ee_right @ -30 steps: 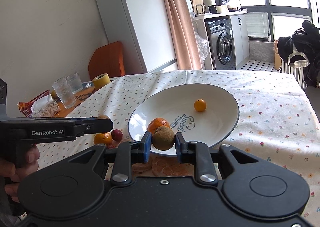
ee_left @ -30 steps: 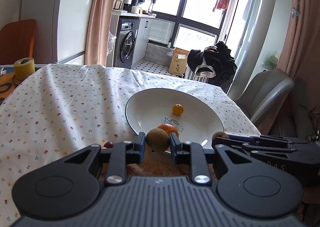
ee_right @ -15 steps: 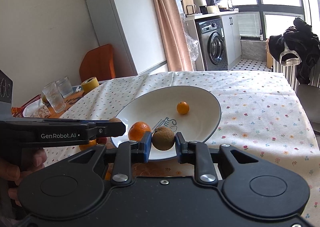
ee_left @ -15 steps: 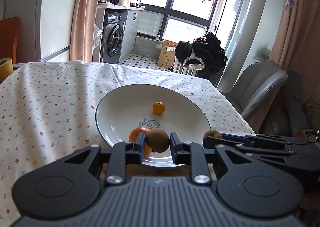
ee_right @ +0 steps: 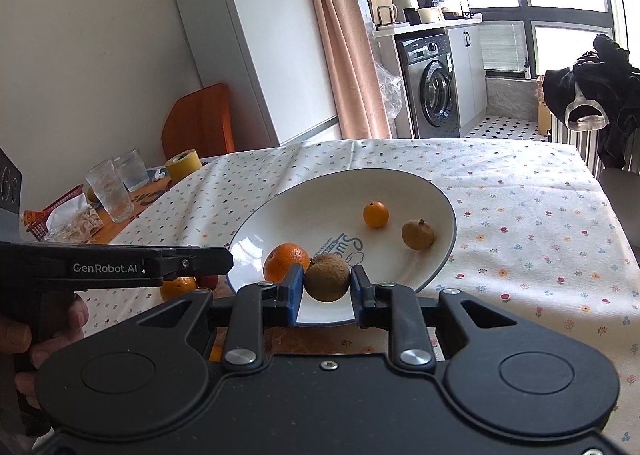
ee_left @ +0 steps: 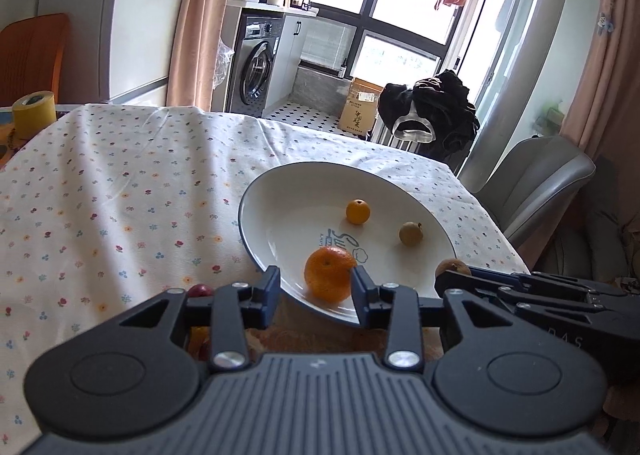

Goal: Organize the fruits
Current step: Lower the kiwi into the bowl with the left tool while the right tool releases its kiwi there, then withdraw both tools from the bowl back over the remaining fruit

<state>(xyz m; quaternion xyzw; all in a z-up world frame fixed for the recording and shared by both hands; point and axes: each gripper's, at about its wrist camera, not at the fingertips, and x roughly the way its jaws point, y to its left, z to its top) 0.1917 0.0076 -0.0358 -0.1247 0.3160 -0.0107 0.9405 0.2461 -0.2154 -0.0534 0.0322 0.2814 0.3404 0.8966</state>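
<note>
A white plate (ee_left: pixel 280 195) lies on the flowered tablecloth. In it are a mandarin (ee_left: pixel 330 274), a small orange (ee_left: pixel 358 211) and a brown round fruit (ee_left: pixel 411 233). My left gripper (ee_left: pixel 316 287) is open at the plate's near rim, with nothing in its grip; the mandarin shows beyond the gap. My right gripper (ee_right: pixel 326 287) is shut on a second brown fruit (ee_right: pixel 326 283) above the near rim (ee_right: pixel 400 287). In the left wrist view that gripper (ee_left: pixel 444 277) reaches in from the right. An orange (ee_right: pixel 178 287) and a red fruit (ee_left: pixel 200 289) lie on the cloth left of the plate.
A yellow tape roll (ee_left: pixel 34 113) and two glasses (ee_right: pixel 110 191) stand at the table's far left, beside a red basket (ee_right: pixel 44 215). A grey chair (ee_left: pixel 540 183) is past the right edge. A person's hand (ee_right: pixel 24 339) holds the left gripper's handle.
My left gripper has opened and let go of its brown fruit, which now lies at the plate's right side. The right gripper keeps its fruit.
</note>
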